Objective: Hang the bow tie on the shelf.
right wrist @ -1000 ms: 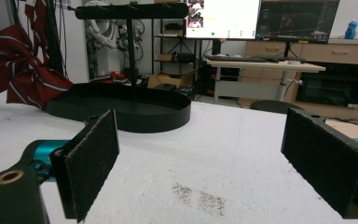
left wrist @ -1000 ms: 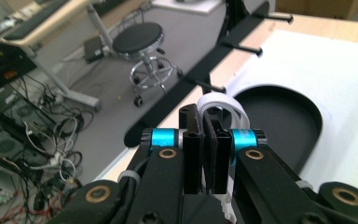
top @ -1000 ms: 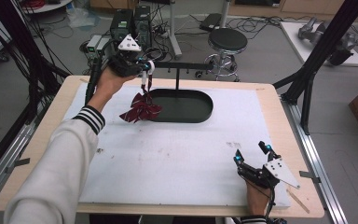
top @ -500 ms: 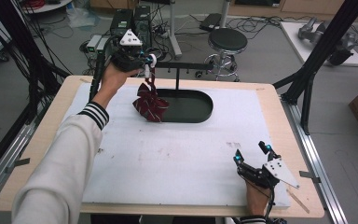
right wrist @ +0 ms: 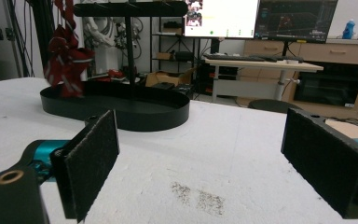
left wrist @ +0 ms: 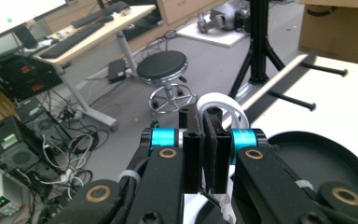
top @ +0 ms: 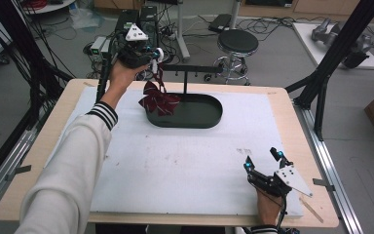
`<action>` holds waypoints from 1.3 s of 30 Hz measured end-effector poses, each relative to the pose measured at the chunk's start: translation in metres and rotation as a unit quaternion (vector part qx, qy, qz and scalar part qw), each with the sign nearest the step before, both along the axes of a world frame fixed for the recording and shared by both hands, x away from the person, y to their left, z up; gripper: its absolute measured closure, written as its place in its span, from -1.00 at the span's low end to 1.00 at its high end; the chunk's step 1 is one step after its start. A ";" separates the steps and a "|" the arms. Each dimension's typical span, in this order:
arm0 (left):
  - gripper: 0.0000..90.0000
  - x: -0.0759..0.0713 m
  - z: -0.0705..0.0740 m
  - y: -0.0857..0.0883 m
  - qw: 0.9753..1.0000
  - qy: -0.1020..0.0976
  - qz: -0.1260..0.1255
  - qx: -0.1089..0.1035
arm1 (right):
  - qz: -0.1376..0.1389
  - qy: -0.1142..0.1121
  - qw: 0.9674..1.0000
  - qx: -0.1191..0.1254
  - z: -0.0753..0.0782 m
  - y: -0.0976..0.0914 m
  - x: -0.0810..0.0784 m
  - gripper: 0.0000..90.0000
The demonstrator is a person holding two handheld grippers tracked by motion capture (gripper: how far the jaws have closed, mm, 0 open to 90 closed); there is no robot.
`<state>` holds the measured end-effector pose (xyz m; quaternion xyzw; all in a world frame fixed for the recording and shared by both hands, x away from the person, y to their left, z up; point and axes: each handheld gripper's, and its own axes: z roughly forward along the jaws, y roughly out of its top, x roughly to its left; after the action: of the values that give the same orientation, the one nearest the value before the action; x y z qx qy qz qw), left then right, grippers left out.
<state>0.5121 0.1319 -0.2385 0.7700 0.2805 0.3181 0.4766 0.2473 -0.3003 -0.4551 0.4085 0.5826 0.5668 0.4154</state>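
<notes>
No readable writing; left gripper (top: 157, 54) jaws clenched on bow's strap (left wrist: 210, 140); right gripper (top: 263, 163) jaws released.

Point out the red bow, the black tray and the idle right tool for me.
red bow (top: 158, 99): high view, on its striped loops above the tray's left end.
black tray (top: 202, 115): high view, on its bare floor.
right tool (top: 263, 161): high view, midway between its open fingertips.

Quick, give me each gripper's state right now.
Left gripper: shut on the dark red striped fabric bow, held by its white loop above the black oval tray.
Right gripper: open, holding nothing.
</notes>
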 end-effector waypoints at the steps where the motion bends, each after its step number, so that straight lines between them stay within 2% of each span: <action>1: 0.93 0.002 -0.002 0.000 1.000 0.001 0.004 -0.001 | 0.000 -0.001 1.000 0.001 0.000 0.000 0.000 -0.77; 7: 0.93 0.009 -0.010 0.004 1.000 0.010 0.019 0.002 | 0.001 -0.001 1.000 0.001 0.000 0.000 0.000 -0.77; 11: 0.93 0.010 -0.011 0.008 1.000 0.013 0.026 -0.001 | 0.001 -0.002 1.000 -0.001 0.000 0.000 0.000 -0.77; 22: 0.92 0.013 -0.021 0.016 0.998 0.032 0.048 0.008 | 0.002 -0.004 1.000 -0.001 0.000 0.000 0.000 -0.77; 27: 0.91 0.016 -0.032 0.020 0.997 0.047 0.062 0.024 | 0.001 -0.003 1.000 0.000 0.000 0.000 0.000 -0.77; 30: 0.91 0.016 -0.040 0.024 0.996 0.055 0.068 0.023 | 0.002 -0.004 1.000 0.000 0.000 0.000 0.000 -0.77; 33: 0.91 0.014 -0.044 0.026 0.996 0.059 0.067 0.023 | 0.002 -0.003 1.000 0.001 0.000 0.000 0.000 -0.77; 39: 0.91 0.010 -0.054 0.025 0.995 0.065 0.060 0.038 | 0.002 -0.003 1.000 -0.001 0.000 0.000 0.000 -0.77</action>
<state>0.5220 0.1572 -0.2926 0.7883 0.3443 0.3057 0.4082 0.2468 -0.3003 -0.4552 0.4049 0.5827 0.5682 0.4167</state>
